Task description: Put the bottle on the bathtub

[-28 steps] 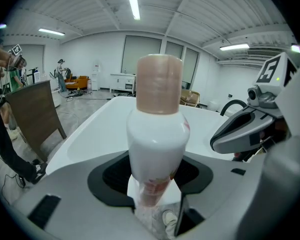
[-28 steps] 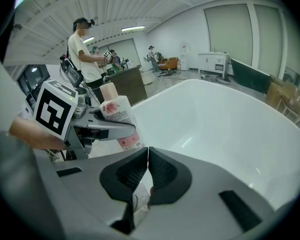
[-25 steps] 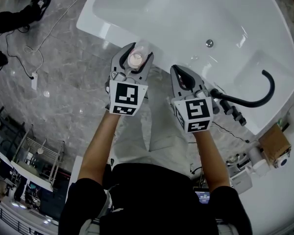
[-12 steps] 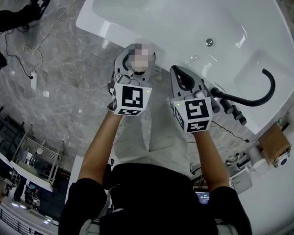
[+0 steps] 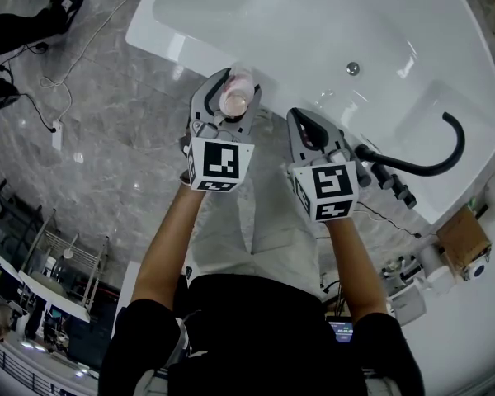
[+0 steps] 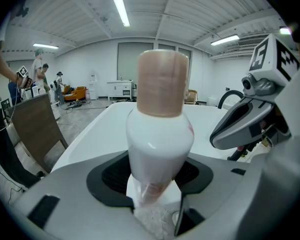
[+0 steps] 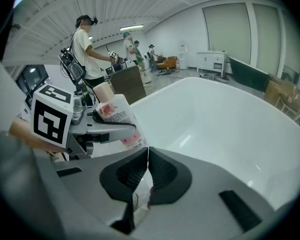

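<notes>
Near the rim of the bathtub (image 5: 175, 49), my left gripper (image 5: 238, 89) clamps the bottle (image 5: 233, 103) low down (right gripper (image 5: 310, 127) pinched together, empty), so released off-centre it could topple in.

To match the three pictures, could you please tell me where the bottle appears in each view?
Head view: the bottle is above centre, held in the left gripper at the bathtub rim.
Left gripper view: the bottle fills the centre, between the jaws.
Right gripper view: the bottle is left of centre.
Shared landmark: the white bathtub.
</notes>
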The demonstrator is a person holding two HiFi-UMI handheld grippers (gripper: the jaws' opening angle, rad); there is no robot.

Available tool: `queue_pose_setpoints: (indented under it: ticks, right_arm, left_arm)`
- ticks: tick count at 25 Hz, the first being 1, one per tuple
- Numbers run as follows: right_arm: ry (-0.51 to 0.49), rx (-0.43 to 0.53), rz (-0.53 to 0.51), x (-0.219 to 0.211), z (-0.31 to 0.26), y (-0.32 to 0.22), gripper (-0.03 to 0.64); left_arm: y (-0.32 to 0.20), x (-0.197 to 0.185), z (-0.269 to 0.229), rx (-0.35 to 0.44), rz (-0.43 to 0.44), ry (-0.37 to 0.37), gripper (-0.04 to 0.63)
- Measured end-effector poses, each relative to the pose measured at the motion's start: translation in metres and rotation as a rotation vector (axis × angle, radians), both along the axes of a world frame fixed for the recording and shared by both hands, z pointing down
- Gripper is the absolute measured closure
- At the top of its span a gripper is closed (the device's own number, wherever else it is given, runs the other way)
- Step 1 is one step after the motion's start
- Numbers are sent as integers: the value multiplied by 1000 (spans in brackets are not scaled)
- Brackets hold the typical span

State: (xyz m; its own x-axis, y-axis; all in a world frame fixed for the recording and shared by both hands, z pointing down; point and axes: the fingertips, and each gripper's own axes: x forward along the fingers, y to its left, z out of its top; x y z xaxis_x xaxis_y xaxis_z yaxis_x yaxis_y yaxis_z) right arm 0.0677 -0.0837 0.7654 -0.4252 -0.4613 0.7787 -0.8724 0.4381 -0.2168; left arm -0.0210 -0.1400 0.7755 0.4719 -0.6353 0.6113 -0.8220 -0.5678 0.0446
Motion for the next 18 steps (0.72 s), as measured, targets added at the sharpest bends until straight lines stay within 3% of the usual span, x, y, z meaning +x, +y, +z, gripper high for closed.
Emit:
queue_pose_setpoints:
  ticks: [18]
  right_arm:
    - [4,58,5,2,-36,-5,592]
  left_arm:
    - [20,-4,-20,-19,26,-5,354]
